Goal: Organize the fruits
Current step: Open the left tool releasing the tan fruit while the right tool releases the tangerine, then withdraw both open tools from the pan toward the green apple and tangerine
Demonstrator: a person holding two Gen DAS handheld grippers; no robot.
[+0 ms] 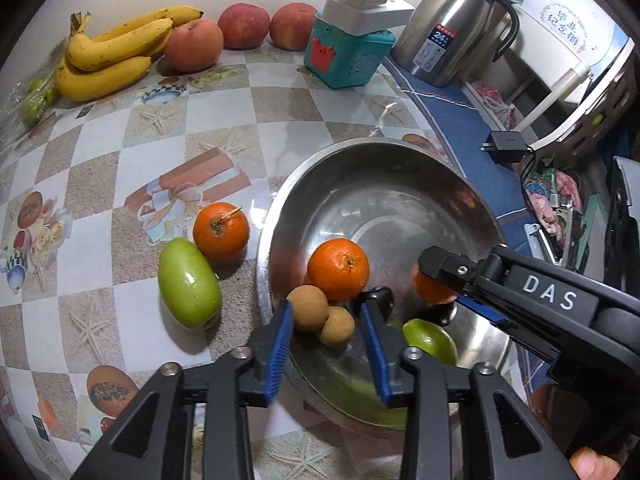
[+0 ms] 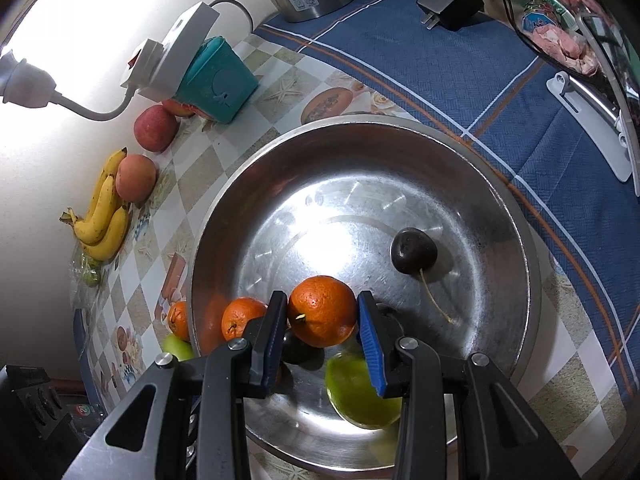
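Left wrist view looks down on a stainless steel bowl [image 1: 400, 168] that sits on a desk [image 1: 100, 160] covered in a checkered, printed cloth. The left gripper [image 1: 326, 320] hangs over the bowl's near rim with its blue-padded fingers [image 1: 280, 344] parted; two small tan longans [image 1: 316, 316] lie between them, and the pads do not press on either. Just beyond the longans, a mandarin [image 1: 338, 269] rests inside the bowl, and a green fruit [image 1: 430, 340] lies near the rim to its right. Outside the bowl, on the desk, another mandarin [image 1: 221, 230] with a short stem touches a green jujube [image 1: 189, 282]. Along the far wall lie a bunch of bananas [image 1: 108, 52] and three apples [image 1: 244, 26]; beside them stand a teal box [image 1: 344, 56] and a steel thermos jug [image 1: 452, 24].

The right wrist view shows the right gripper [image 2: 322, 320] set narrow, its fingers [image 2: 370, 344] closed on an orange mandarin [image 2: 322, 317] held above the bowl [image 2: 500, 200]. Under it lie a dark fruit and the green one [image 2: 360, 392]. A dark cherry [image 2: 413, 250] with a long stem rests further out on the bowl's floor, well apart from the others.
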